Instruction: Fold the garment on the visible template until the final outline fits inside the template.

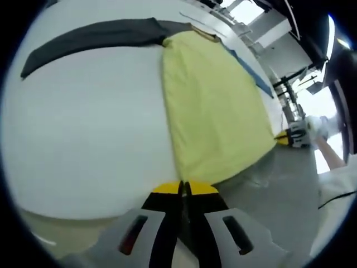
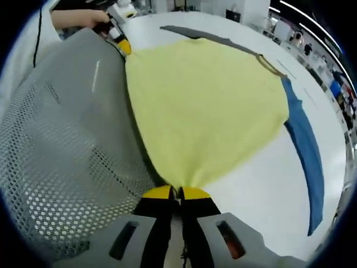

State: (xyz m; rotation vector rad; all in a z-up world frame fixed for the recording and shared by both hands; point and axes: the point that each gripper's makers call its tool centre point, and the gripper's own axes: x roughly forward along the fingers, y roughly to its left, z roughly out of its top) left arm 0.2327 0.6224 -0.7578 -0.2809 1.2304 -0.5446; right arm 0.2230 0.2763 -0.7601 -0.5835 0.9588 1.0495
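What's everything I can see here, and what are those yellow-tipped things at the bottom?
Yellow fabric garment body: one, pale yellow, spread flat on the table, its near hem pinched at two corners.
Dark grey sleeve: one, charcoal, stretched out to one side of the garment.
Blue sleeve: one, blue, lying along the opposite side.
White table: one, white, under the garment.
Grey perforated mesh surface: one, grey, beside the table edge.
Left tongs: yellow tips, black and grey body, shut on one hem corner.
Right tongs: same colours, shut on the other hem corner.
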